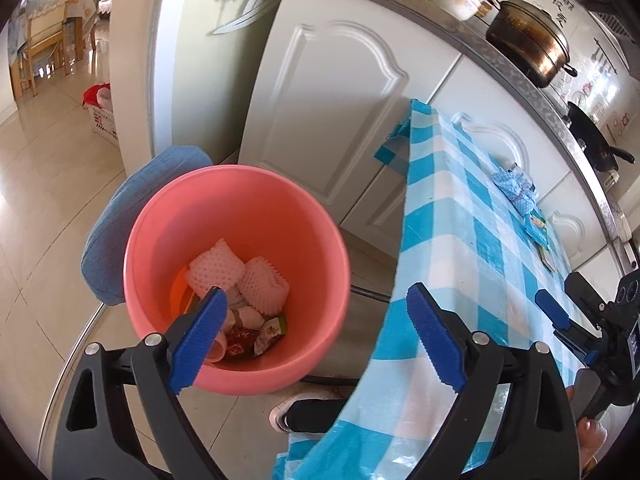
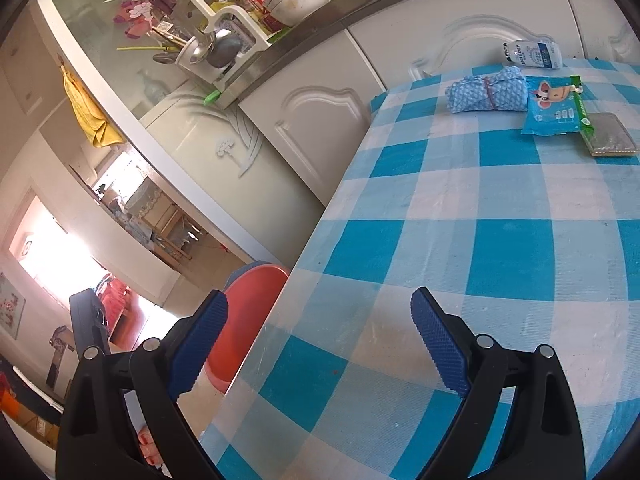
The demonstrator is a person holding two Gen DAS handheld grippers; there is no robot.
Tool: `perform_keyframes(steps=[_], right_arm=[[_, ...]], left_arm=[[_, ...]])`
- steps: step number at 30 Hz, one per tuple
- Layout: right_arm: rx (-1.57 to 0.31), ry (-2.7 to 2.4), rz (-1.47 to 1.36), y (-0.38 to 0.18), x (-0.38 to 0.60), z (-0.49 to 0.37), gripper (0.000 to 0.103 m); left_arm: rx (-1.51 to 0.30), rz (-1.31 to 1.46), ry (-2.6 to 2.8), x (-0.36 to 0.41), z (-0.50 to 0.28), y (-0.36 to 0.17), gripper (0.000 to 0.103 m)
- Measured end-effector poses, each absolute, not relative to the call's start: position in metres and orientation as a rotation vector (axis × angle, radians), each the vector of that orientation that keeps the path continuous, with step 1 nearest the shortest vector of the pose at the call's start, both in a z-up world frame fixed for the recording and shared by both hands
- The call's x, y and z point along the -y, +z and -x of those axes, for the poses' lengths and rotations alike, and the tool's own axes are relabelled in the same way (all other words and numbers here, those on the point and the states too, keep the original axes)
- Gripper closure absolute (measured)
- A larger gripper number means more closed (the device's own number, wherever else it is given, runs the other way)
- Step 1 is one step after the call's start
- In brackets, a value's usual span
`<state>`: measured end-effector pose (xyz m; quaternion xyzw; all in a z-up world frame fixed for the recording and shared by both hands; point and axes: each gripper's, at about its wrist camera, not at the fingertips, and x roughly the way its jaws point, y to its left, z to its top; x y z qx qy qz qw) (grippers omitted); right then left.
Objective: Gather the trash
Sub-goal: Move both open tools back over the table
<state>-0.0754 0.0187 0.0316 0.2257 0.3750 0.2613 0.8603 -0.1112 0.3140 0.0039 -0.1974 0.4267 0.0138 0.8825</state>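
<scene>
My left hand-held gripper (image 1: 316, 326) is wide and empty over the pink bin (image 1: 236, 276). My right hand-held gripper (image 2: 320, 344) is wide too. I should reach slowly for the blue packet (image 2: 554, 110) at the table's far edge.

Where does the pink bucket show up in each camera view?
Left wrist: pink bucket at lower centre-left, on the floor, trash inside.
Right wrist: only a sliver of its rim at lower left, beside the table's edge.
Shared landmark: the blue checked tablecloth.
</scene>
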Motion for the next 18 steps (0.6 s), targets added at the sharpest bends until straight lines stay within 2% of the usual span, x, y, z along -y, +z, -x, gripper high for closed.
perform_keyframes(steps=[18], right_arm=[[-0.711, 0.454, -0.629, 0.023, 0.079, 0.074, 0.011]], left_arm=[[-0.893, 0.288, -0.060, -0.235, 0.092, 0.028, 0.011]])
